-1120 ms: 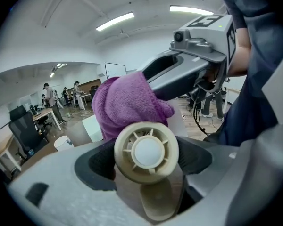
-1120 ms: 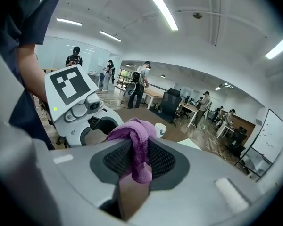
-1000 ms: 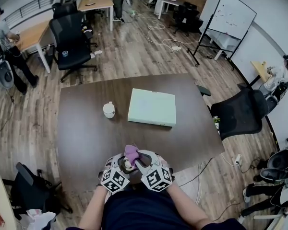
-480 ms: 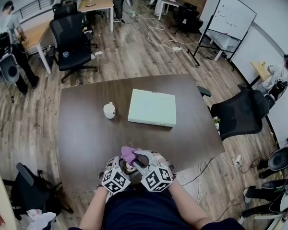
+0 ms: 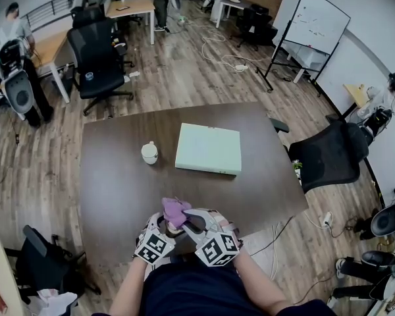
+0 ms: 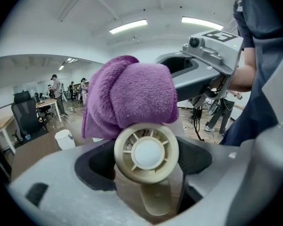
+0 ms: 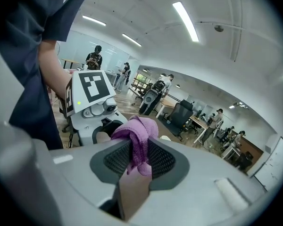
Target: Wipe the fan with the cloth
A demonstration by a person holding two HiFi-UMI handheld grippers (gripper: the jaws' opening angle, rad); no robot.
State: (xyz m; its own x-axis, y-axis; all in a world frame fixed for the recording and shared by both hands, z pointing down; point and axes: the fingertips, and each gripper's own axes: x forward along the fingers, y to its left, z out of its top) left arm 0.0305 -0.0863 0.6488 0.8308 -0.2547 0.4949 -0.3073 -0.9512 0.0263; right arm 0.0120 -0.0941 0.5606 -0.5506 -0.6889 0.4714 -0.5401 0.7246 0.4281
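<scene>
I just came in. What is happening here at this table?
A person at the near edge of a dark table holds a tool in each hand and is wiping a fan. The left tool is shut on a small cream fan. The right tool is shut on a purple cloth, which lies against the top of the fan's round head. Farther out on the table sit a white cup and a pale green box; neither tool touches them.
</scene>
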